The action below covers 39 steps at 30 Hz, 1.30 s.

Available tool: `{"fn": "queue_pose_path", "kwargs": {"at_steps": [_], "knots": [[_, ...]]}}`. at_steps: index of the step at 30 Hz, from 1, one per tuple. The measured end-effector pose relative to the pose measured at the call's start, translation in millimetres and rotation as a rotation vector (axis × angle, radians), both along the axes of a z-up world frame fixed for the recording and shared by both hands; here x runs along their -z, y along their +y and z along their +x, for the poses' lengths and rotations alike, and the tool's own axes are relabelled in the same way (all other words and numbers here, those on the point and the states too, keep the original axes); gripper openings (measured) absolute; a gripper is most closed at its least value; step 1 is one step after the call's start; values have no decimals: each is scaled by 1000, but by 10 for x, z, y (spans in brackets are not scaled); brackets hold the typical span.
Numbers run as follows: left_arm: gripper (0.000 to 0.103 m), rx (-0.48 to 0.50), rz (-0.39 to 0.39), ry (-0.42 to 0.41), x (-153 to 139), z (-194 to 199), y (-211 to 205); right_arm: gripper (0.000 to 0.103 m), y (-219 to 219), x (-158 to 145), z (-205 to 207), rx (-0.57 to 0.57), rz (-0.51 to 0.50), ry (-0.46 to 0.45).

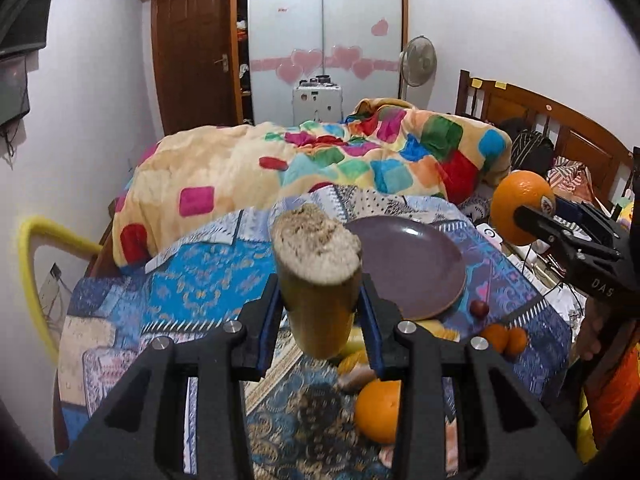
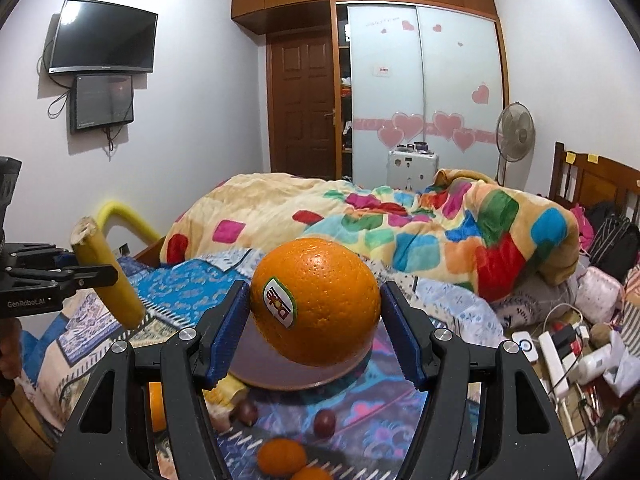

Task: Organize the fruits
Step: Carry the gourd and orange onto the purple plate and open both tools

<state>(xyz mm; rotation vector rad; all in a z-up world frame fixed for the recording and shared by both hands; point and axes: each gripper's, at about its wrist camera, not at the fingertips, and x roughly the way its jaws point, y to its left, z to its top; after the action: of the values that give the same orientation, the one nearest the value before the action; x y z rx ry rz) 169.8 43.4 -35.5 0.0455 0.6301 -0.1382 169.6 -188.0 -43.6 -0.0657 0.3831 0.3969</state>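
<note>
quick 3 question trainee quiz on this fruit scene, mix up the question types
1. True or false: the left gripper is shut on a banana.
2. What does the right gripper hold? A) plum B) sticker-labelled orange C) nothing
3. Fill in: the purple plate on the table has ____ fruit on it.

Key: 1 true; 2 B; 3 no

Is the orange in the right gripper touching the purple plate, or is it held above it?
Apart. In the left wrist view, the orange sits clamped in the right gripper, in the air beyond the purple plate, with bedding visible between them.
</note>
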Motion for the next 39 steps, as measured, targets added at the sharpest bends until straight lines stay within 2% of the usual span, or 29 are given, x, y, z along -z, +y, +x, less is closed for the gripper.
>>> {"fn": "queue_pose_path", "kwargs": {"at_steps": [10,20,31,39], "knots": [[37,44,30,24,166,372,-327,63,60,60,268,10,-27,10],[37,72,19,119,432,837,-465,63,108,217,598,25,-97,72],[37,92,51,182,558,1238,-601,63,219,375,994,-9,-160,191],[37,99,46,269,717,1565,-621,63,286,555,1274,-29,-189,297]]}}
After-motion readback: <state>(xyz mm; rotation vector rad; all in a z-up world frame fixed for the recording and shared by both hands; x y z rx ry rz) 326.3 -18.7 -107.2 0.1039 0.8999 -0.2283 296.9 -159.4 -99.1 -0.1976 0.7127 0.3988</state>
